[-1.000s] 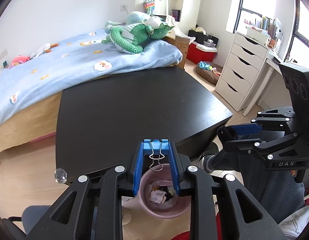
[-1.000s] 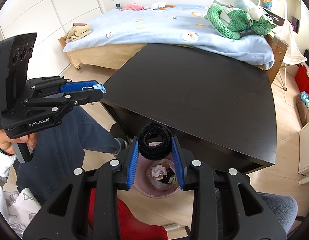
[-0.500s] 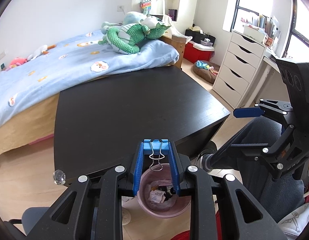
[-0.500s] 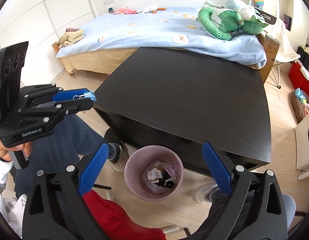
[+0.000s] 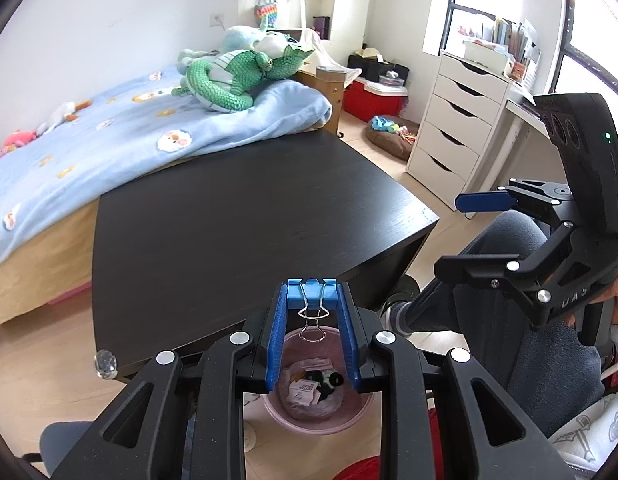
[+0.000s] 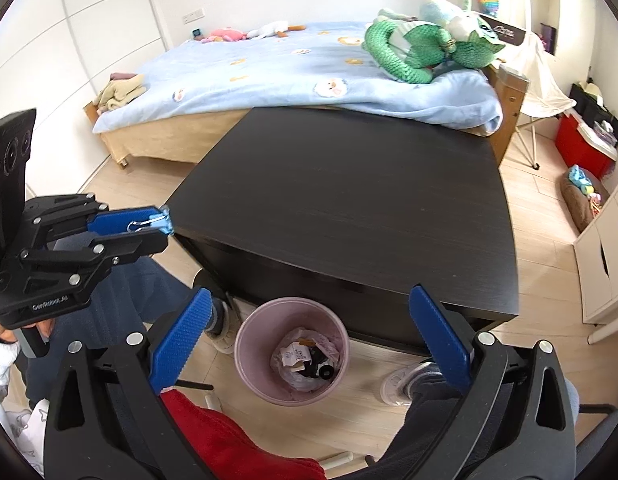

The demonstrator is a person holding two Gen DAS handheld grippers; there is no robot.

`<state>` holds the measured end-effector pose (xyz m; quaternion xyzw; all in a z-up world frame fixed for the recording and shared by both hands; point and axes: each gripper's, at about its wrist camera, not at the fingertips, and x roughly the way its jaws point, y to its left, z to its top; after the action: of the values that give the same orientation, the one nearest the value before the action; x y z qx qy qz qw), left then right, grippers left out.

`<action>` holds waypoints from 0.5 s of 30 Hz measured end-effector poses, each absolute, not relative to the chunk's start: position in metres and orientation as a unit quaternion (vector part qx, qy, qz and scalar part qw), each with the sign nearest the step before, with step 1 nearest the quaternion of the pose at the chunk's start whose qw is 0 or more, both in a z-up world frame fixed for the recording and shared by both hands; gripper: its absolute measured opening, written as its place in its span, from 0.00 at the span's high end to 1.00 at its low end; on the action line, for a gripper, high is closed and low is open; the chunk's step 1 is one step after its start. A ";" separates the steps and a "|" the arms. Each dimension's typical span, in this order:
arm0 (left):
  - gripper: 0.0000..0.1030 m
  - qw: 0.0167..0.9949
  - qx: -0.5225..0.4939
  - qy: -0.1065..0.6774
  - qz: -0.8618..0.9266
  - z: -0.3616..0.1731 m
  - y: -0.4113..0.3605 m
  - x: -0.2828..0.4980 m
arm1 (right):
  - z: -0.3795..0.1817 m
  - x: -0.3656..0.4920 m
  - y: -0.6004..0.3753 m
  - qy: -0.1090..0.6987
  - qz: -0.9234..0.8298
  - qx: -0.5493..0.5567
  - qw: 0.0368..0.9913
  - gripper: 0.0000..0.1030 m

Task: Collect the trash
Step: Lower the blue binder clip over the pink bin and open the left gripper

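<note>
Left gripper (image 5: 312,300) (marked "GenRobot.AI") pinches a blue clip (image 5: 311,289); right gripper (image 6: 309,332), just opened wide, holds nothing, pink bin (image 6: 291,350) at 6 o'clock.

Pink bin (image 6: 245,344); blue binder clip (image 5: 312,293); black table (image 6: 349,208); light-blue bedspread (image 6: 269,76), green scaly plush (image 6: 405,52).

Bin (image 6: 249,344) on the floor before the table (image 6: 349,208), seemingly holding scraps.

A blue binder clip (image 5: 312,291) hangs above the pink bin (image 6: 249,328) holding scraps.
</note>
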<state>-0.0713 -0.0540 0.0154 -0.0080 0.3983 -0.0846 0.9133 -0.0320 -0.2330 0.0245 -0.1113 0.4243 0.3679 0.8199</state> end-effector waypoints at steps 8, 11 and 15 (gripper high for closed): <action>0.76 0.911 -0.002 0.401 -0.099 0.017 -0.062 -0.069 | 0.027 -0.024 -0.246 0.424 0.354 -0.098 0.828 0.05; 0.74 0.909 -0.002 0.403 -0.105 0.017 -0.064 -0.067 | 0.029 -0.023 -0.248 0.423 0.353 -0.094 0.829 0.05; 0.41 0.908 -0.011 0.404 -0.109 0.013 -0.061 -0.063 | 0.030 -0.021 -0.250 0.423 0.351 -0.091 0.830 0.05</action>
<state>-0.0632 -0.0612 0.0129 -0.0106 0.4042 -0.1095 0.9080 -0.0213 -0.2495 0.0299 -0.0910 0.4231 0.3510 0.8304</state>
